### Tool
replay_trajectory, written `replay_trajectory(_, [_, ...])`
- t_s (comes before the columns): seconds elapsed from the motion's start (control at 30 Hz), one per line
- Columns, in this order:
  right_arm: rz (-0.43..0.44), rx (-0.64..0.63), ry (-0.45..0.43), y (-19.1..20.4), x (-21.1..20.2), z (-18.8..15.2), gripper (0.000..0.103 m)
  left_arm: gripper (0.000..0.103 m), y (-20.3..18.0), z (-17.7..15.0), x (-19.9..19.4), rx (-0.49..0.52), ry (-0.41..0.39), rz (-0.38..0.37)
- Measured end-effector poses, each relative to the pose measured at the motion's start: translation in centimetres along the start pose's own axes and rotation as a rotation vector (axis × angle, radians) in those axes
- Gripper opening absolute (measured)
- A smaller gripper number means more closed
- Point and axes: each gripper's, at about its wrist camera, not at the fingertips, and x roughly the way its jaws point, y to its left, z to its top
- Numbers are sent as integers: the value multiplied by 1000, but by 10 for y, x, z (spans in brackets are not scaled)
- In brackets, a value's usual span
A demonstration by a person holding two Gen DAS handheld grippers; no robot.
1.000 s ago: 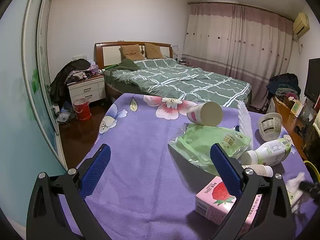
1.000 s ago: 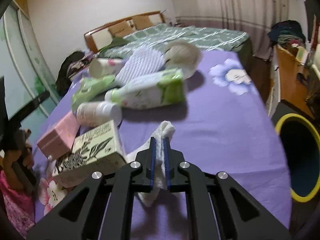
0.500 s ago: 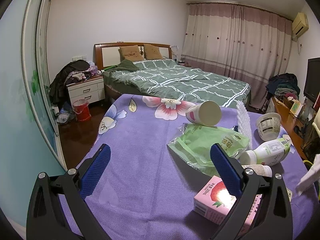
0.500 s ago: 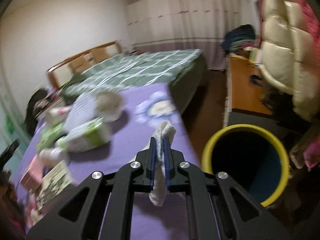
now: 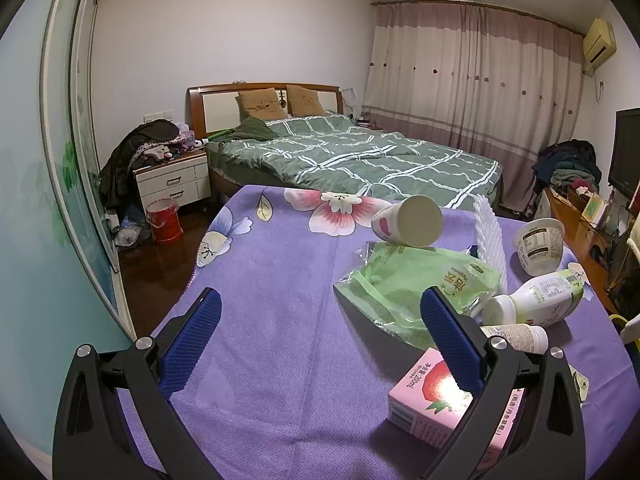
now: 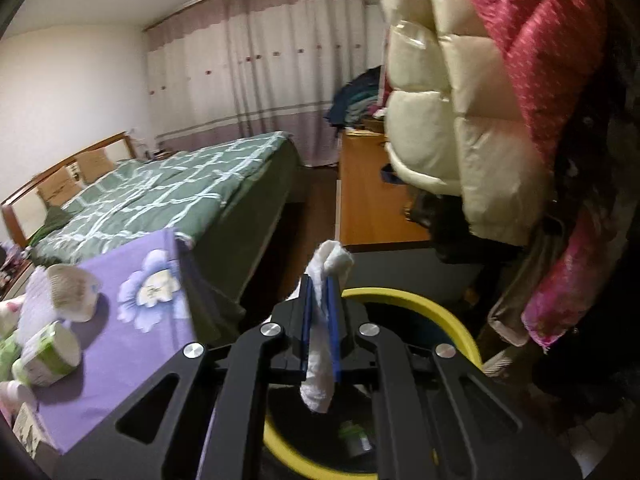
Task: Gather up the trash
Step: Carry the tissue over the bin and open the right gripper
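My right gripper (image 6: 320, 292) is shut on a crumpled white tissue (image 6: 326, 264) and holds it over the yellow-rimmed trash bin (image 6: 420, 300) beside the table. My left gripper (image 5: 316, 320) is open and empty above the purple tablecloth (image 5: 280, 280). Trash lies to its right: a pink strawberry milk carton (image 5: 432, 408), a green plastic bag (image 5: 408, 280), a white and green bottle (image 5: 536, 300), a small white bottle (image 5: 516, 338), a tipped paper cup (image 5: 408, 226), a yogurt tub (image 5: 540, 244) and white foam netting (image 5: 490, 240).
A bed (image 5: 360, 160) with a green checked cover stands beyond the table. A nightstand (image 5: 172, 180) and a red bucket (image 5: 164, 220) are at the left. Puffy coats (image 6: 480, 100) hang right above the bin. A wooden desk (image 6: 372, 192) stands behind the bin.
My right gripper has lifted the tissue off the table and swung right, from over the table edge to over the bin. The left gripper has barely moved.
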Motion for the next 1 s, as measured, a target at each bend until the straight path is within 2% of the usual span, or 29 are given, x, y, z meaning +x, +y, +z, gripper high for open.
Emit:
replay_trajectory(0.1, [-28, 6, 7, -6, 7, -1, 8, 98, 0, 0, 0, 1, 0, 0])
replay_trajectory(0.2, [-40, 10, 8, -5, 10, -4, 16, 98, 0, 0, 0, 2, 0, 1])
replay_trajectory(0.27, [-35, 15, 3, -2, 8, -7, 46, 98, 0, -1, 0, 2, 1, 0])
replay_trajectory(0.3, [-29, 15, -4, 1, 5, -8, 48, 98, 0, -1, 0, 2, 1, -1])
replay_trajectory(0.47, [-6, -3, 5, 11, 2, -16, 49, 98, -2, -1, 1, 9, -1, -6])
replay_trajectory(0.63, [1, 13, -23, 12, -7, -19, 52, 98, -5, -2, -1, 23, -5, -19])
replay_trajectory(0.8, [-24, -12, -62, 20, -14, -20, 53, 98, -14, -3, -4, 53, 1, -70])
replay_trajectory(1.0, [-50, -66, -92, 33, -18, -21, 60, 98, -29, -10, -17, 70, 76, -249])
